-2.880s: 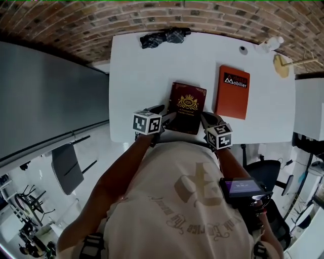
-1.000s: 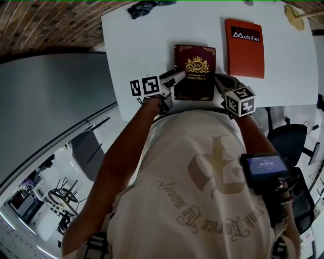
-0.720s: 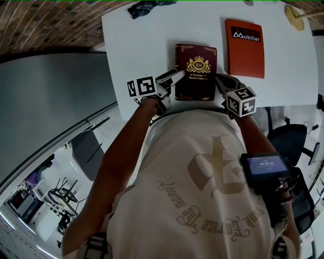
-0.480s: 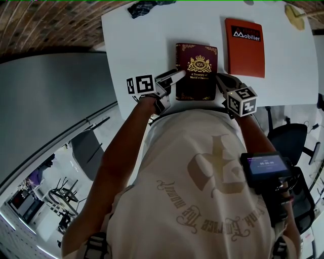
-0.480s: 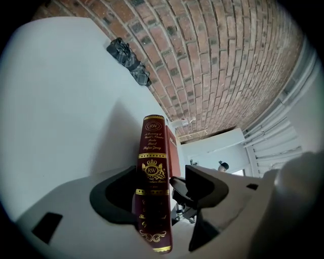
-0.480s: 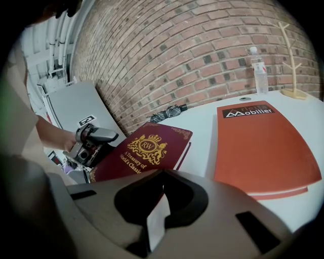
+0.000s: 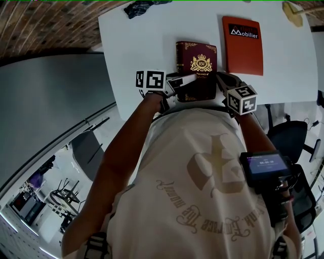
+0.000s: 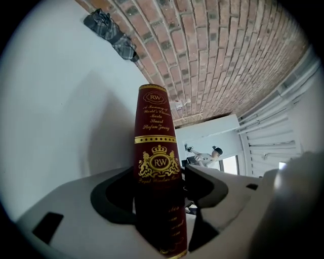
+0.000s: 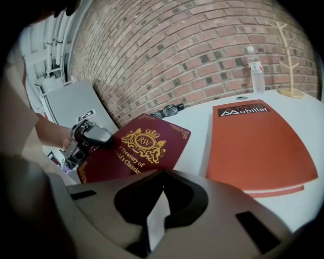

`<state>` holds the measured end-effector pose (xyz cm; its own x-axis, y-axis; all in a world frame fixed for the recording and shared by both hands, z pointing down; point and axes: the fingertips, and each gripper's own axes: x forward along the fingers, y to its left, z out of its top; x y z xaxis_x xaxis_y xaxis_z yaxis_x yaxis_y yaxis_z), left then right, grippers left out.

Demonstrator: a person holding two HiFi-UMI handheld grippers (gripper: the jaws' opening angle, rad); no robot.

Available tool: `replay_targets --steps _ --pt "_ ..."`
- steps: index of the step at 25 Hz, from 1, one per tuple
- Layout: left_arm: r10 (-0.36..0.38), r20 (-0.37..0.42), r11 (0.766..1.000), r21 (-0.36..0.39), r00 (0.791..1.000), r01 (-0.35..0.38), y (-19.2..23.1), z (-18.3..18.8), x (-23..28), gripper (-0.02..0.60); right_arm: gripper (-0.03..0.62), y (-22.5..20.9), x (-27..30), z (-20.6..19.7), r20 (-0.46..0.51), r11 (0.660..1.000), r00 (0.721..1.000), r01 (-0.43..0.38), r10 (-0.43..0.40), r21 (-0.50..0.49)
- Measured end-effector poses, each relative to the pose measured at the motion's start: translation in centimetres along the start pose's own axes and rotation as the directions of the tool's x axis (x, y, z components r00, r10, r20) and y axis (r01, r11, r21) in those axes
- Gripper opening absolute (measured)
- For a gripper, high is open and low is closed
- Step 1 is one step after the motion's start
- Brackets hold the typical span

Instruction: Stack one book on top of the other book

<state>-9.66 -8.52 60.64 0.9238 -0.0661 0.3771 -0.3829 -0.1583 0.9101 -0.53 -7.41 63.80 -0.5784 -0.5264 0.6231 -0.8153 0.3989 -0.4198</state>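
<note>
Maroon book (image 7: 201, 58) tight between left gripper (image 7: 183, 82) fingers; right gripper (image 7: 223, 81) fingers together.

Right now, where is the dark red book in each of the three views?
Head view: dark red book, upper centre, on the white table.
Left gripper view: centre, its spine between the jaws.
Right gripper view: left of centre, front cover showing.
Shared landmark: dark cloth at the table's far edge.

2 books (maroon book (image 7: 201, 63), orange book (image 7: 243, 44)), 2 grippers (L gripper (image 8: 160, 188), R gripper (image 9: 161, 177)), 1 cloth (image 7: 143, 6), 1 bottle (image 9: 256, 70).
</note>
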Motion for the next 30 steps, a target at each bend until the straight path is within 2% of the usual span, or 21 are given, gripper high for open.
replay_targets --steps 4,7,13,16,20,30 --pt "0.013 -0.010 1.000 -0.002 1.000 -0.013 0.1 -0.1 0.0 0.297 0.023 0.1 -0.1 0.0 0.006 1.000 1.000 0.001 -0.001 0.001" --pt "0.019 -0.013 1.000 -0.005 1.000 -0.019 0.2 -0.2 -0.1 0.255 0.023 0.0 0.0 0.0 0.006 1.000 1.000 0.002 -0.002 0.004" --pt "0.041 -0.041 0.999 -0.005 0.998 -0.041 0.4 -0.5 0.5 0.255 0.023 -0.1 -0.1 0.0 0.005 1.000 1.000 0.005 -0.005 0.001" --pt "0.064 -0.051 0.997 -0.030 0.997 -0.065 1.0 -0.8 0.8 0.238 0.023 -0.1 0.0 0.1 0.010 1.000 1.000 0.004 -0.004 0.004" --pt "0.074 -0.045 0.995 -0.060 0.996 -0.077 1.6 -0.9 0.5 0.232 0.023 0.1 0.1 0.0 0.017 1.000 1.000 -0.002 0.002 0.009" --pt "0.083 -0.024 0.994 -0.068 0.996 -0.085 1.8 -0.9 0.7 0.230 0.023 -0.1 0.3 -0.1 0.006 1.000 1.000 0.016 -0.016 0.003"
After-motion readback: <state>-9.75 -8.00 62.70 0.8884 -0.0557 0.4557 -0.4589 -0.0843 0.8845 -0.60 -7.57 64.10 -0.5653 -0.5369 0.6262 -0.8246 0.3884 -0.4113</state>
